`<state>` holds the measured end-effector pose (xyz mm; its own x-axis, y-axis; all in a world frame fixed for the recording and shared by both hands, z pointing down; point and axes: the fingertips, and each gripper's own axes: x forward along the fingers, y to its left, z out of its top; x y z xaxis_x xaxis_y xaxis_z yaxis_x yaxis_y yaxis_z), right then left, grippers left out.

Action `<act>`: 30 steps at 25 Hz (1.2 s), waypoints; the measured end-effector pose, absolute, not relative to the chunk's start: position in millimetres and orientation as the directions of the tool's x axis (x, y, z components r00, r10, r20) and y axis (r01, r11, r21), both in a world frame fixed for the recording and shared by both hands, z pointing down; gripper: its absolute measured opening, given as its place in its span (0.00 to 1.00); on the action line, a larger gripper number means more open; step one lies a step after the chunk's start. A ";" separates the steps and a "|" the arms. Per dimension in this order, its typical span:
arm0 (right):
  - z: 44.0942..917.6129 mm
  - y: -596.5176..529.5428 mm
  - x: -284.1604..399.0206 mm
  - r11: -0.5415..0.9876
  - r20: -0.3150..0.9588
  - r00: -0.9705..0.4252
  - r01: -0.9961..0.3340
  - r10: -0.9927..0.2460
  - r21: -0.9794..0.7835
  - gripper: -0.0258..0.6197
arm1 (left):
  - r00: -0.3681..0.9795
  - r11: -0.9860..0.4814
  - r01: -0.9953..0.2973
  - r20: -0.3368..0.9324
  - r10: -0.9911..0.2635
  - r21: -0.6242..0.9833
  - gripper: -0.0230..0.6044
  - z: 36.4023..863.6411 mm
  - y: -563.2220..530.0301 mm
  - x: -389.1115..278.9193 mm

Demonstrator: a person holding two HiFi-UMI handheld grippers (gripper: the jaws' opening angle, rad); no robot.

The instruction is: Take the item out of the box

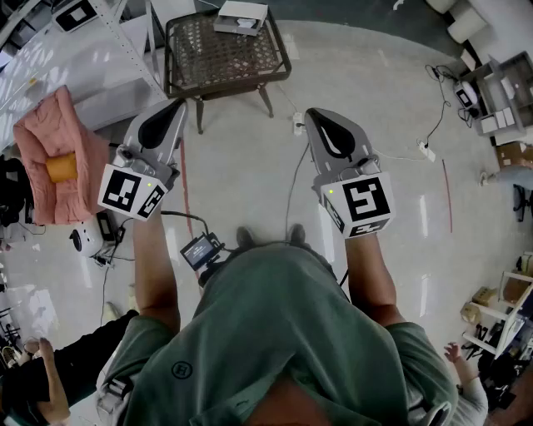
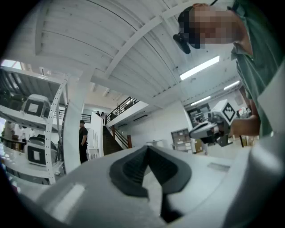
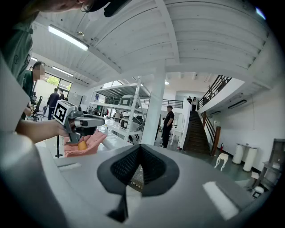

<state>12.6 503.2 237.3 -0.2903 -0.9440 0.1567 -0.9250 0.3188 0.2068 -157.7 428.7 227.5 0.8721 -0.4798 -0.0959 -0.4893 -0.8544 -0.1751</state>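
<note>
The flat white box point(image 1: 241, 15) lies at the far edge of the brown woven bench point(image 1: 221, 58). What is inside it cannot be seen. The left gripper point(image 1: 175, 106) and the right gripper point(image 1: 315, 116) point toward the bench but do not touch it. Both have their jaws closed on nothing. A pink cloth point(image 1: 50, 133) with an orange roll point(image 1: 60, 166) on it lies off to the left.

The box point(image 1: 241, 15) sits on the table point(image 1: 218, 60) ahead of the left gripper point(image 1: 178, 103) and right gripper point(image 1: 311, 113)
</note>
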 end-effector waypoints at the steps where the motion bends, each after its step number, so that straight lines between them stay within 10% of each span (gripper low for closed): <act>1: 238.2 503.2 10.9 0.317 0.157 -0.289 -0.925 -0.944 0.207 0.04 | 0.873 -0.855 -0.488 -0.098 -0.478 -0.175 0.03 228.1 428.8 -159.4; 30: 246.9 409.8 1.4 0.313 0.122 -0.299 -0.942 -0.946 0.118 0.05 | 0.868 -0.860 -0.497 -0.086 -0.489 -0.118 0.03 251.4 347.0 -174.1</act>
